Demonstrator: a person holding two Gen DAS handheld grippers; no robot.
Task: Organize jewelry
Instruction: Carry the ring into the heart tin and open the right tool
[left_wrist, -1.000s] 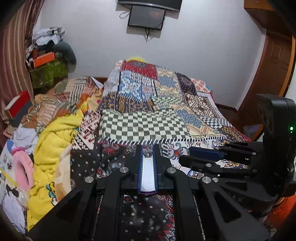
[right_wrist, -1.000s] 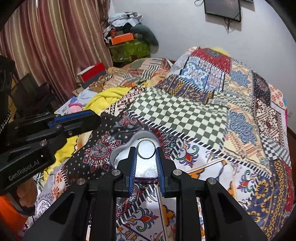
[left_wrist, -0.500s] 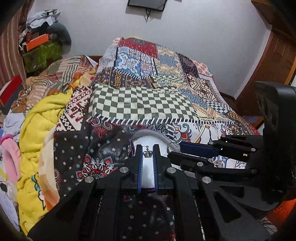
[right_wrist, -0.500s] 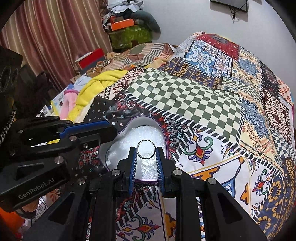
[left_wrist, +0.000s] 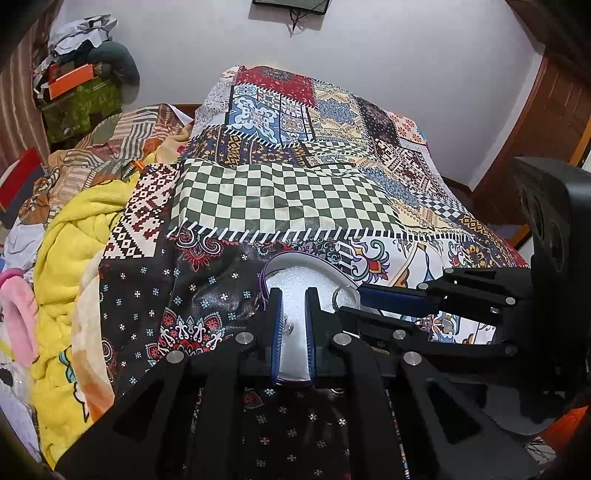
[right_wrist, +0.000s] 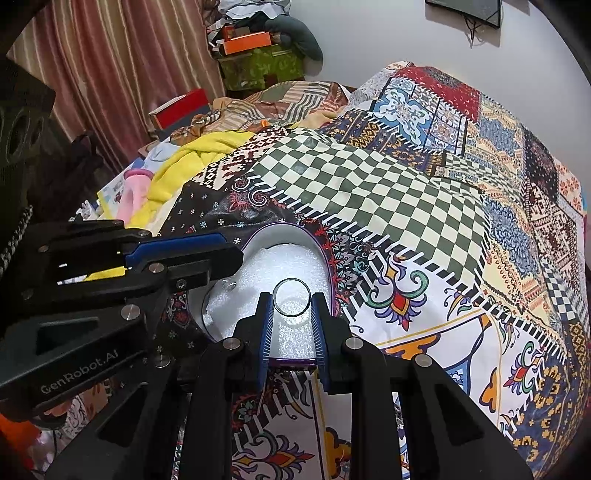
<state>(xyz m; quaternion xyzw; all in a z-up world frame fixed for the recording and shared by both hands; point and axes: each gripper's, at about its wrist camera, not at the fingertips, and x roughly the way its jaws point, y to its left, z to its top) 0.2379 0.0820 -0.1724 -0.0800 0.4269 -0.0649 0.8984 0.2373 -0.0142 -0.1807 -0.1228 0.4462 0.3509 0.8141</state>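
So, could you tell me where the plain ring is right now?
The plain ring is pinched at the right gripper fingertips, above the white foam of the box on the bedspread.

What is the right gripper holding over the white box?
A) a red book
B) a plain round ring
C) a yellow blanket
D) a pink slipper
B: the right gripper is pinching a plain round ring between its two blue-padded fingers, just above the white foam inside the heart-shaped box on the patchwork bedspread.
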